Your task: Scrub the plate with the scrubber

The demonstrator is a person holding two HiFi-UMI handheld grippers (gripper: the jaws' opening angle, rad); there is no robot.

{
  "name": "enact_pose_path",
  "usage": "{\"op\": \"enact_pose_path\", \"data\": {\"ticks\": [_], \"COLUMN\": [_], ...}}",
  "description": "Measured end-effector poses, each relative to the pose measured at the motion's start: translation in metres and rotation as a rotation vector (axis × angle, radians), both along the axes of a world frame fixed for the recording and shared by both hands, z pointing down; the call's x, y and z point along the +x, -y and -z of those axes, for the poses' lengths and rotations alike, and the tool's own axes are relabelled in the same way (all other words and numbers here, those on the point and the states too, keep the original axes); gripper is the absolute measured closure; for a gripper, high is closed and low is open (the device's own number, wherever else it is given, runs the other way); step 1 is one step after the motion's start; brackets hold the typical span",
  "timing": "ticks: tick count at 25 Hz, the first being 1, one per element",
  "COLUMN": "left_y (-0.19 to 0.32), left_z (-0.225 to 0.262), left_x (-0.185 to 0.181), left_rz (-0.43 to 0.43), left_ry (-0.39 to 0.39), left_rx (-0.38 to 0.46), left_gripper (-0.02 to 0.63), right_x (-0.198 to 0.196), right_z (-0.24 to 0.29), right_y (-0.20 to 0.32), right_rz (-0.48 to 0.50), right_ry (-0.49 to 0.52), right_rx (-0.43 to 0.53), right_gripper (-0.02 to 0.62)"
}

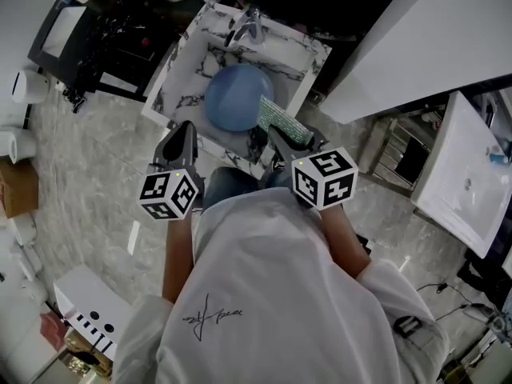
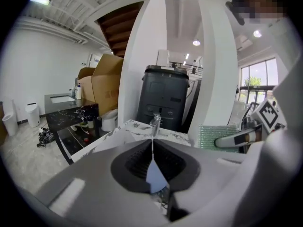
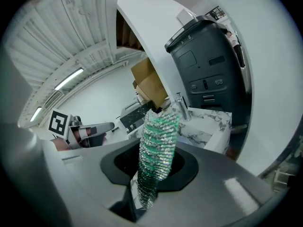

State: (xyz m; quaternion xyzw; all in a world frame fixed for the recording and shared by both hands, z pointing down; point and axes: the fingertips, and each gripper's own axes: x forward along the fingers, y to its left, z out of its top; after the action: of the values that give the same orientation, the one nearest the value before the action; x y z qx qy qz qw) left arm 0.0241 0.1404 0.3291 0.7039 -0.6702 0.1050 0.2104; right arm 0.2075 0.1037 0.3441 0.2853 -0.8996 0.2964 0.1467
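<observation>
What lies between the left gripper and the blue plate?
In the head view, only bare marble of the sink separates the left gripper from the plate. The scrubber, in the right gripper, is at the plate's opposite edge.

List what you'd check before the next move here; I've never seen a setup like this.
1. Scrubber gripped: ok. The right gripper is closed on the green scrubber.
2. Plate in place: ok. The blue plate lies in the marble sink, below the faucet.
3. Plate steadied: not ok. The left gripper is shut on nothing, beside the plate's left edge and apart from it.
4. Scrubber on plate: cannot tell. In the head view it overlaps the plate's right edge, but contact is unclear.
5. Water running: cannot tell.
</observation>
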Motion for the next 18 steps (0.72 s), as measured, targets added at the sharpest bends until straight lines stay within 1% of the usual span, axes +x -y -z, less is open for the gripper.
{"op": "enact_pose_path", "data": {"ticks": [2,5,9,11,14,16,18], "left_y": [0.006,0.020,0.047,0.063,0.088,0.101,0.112], "left_z": [-0.008,-0.019,-0.039,-0.050,-0.068,-0.083,-0.101], "left_x": [-0.002,-0.005,-0.010,-0.015,-0.026,-0.034,-0.043], "left_rz": [-0.005,-0.019,-0.068,-0.094,-0.128,-0.156,-0.183], "left_ry": [0.017,0.032,0.056,0.065,0.057,0.049,0.047], "left_rx": [-0.033,-0.056,-0.084,-0.098,-0.121,-0.155,-0.206], "left_gripper": [0.578,0.578,0.578,0.578,0.578,0.578,0.578], "right_x": [-0.002,-0.004,-0.002,-0.002,-0.006,-0.013,-0.021], "right_z": [-0.002,-0.002,0.000,-0.003,-0.009,-0.014,-0.021], "right_y": [0.003,0.009,0.021,0.030,0.042,0.047,0.052], "right_rz": [0.015,0.023,0.006,-0.005,-0.022,-0.020,-0.010], "right_ry": [0.014,0.033,0.064,0.057,0.062,0.052,0.023], "right_rx": [-0.015,-0.028,-0.045,-0.051,-0.074,-0.083,-0.088], "right_gripper": [0.528,0.528,0.528,0.528,0.529,0.540,0.540]}}
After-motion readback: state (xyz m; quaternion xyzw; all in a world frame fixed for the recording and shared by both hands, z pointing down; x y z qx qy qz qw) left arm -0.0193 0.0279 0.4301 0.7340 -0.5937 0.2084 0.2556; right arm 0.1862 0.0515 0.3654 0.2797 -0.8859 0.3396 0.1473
